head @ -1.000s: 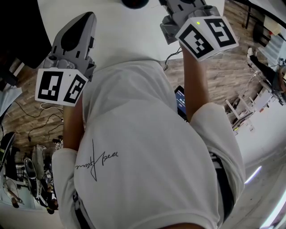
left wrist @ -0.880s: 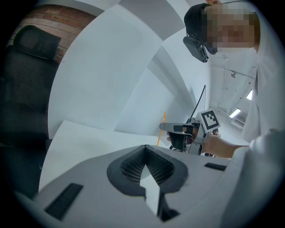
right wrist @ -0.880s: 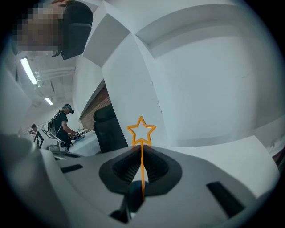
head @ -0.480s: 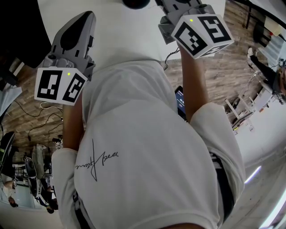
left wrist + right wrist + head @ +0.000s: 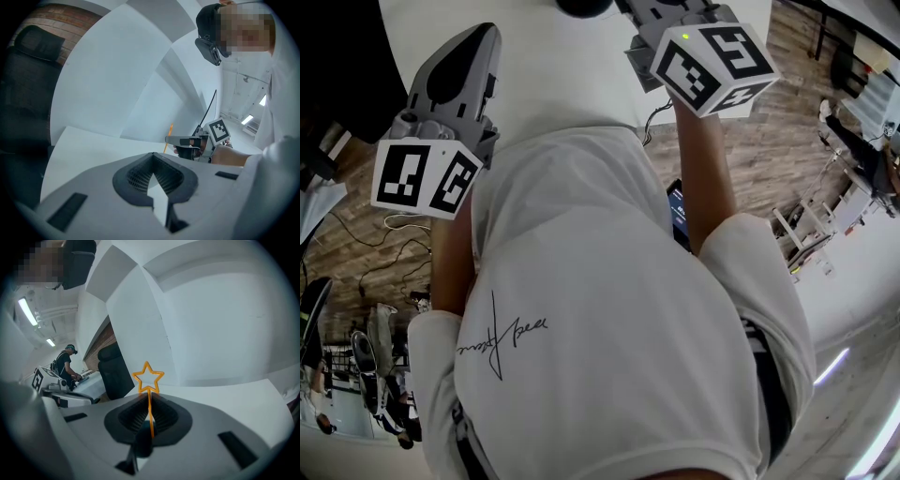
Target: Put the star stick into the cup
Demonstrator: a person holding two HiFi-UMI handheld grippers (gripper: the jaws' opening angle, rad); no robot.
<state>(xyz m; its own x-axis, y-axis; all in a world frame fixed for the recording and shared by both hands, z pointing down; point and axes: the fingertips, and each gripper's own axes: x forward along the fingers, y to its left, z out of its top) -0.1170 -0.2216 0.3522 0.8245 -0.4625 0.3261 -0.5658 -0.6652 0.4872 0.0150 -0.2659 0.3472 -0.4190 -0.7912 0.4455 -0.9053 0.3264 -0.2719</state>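
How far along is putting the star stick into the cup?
Done: the star stick is picked up and stands upright in the shut right gripper. In hand: it is held over the white table. Left: the insertion; no cup shows clearly in any view. The left gripper is shut and empty.

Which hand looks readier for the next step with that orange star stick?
Right. The right gripper has its jaws shut on the star stick, star poking out ahead. The left gripper is shut and holds nothing.

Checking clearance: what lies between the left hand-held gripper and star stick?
Only bare table, per the left gripper view; the star stick sits in the right hand-held gripper.
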